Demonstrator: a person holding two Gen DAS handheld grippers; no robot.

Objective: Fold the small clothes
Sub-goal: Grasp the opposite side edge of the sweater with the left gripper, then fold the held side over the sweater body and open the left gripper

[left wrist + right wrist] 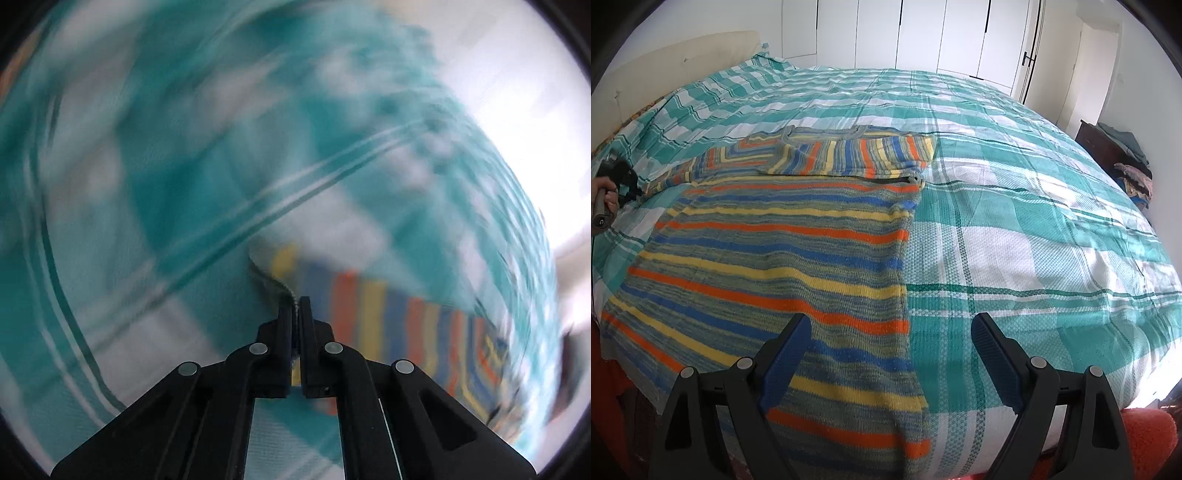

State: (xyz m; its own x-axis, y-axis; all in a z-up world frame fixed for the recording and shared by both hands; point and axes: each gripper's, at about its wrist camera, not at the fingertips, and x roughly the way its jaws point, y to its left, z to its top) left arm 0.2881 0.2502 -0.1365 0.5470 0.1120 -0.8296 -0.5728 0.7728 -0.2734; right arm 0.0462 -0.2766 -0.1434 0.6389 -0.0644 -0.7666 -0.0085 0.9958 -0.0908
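Spread flat across the left half of the right wrist frame, on a teal-and-white checked bedspread (1015,206): a striped knit sweater (783,258) in orange, yellow, blue and grey, one sleeve folded across its top edge. Poised at bottom centre, above the sweater's right edge — the right gripper (890,354), jaws spread wide, grasping nothing. Pinched shut on a grey hem of the same sweater — the left gripper (295,306), low centre of a heavily motion-blurred left wrist frame. Visible upper right: white wardrobe doors (923,33).
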